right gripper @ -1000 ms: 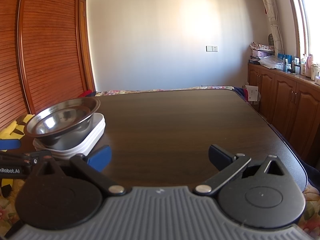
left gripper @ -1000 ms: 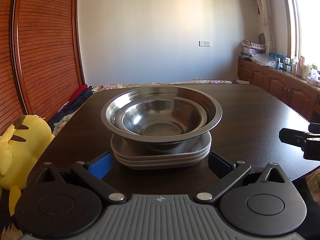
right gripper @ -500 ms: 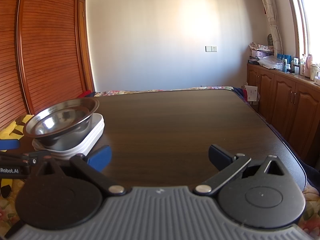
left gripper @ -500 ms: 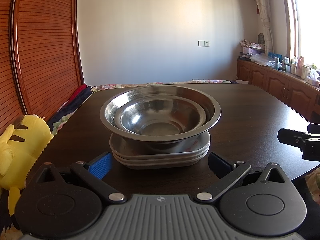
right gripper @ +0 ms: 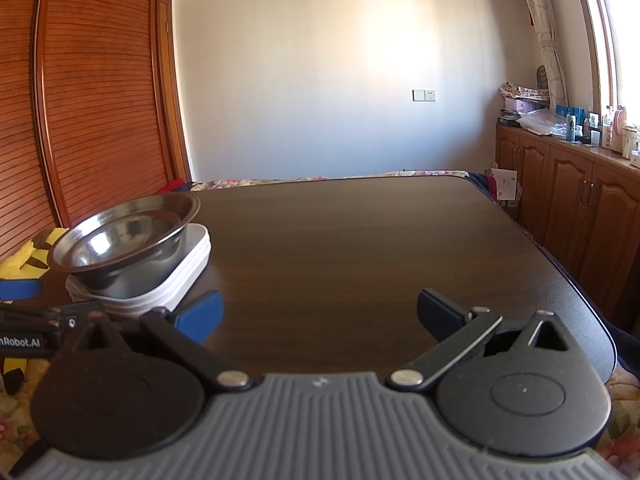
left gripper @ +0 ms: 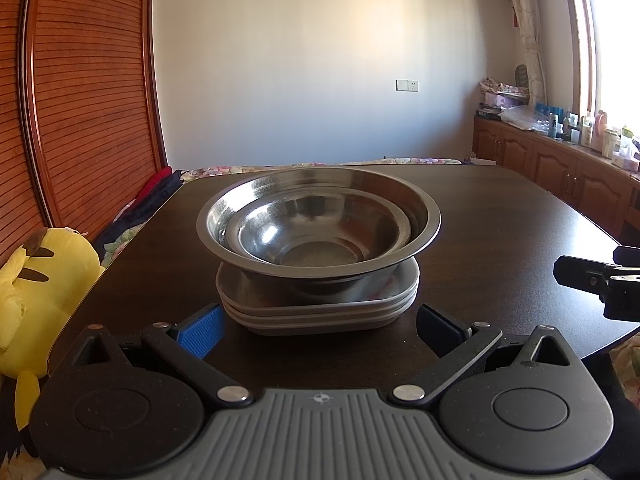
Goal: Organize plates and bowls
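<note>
Left claw (left gripper: 318, 326) wide facing bowls (left gripper: 318, 226) stacked on plates (left gripper: 320, 304); right claw (right gripper: 320, 314) wide over table (right gripper: 360, 240), yellow plush (left gripper: 36, 292) beside

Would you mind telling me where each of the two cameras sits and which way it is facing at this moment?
Left wrist: rides the left gripper, facing the nested steel bowls on the stacked plates; its open fingers show, with the right gripper's tip at the right edge.
Right wrist: rides the right gripper, facing bare table; its open fingers show, with the left gripper at left.
Shared: bowls, plates, table, yellow plush toy.
</note>
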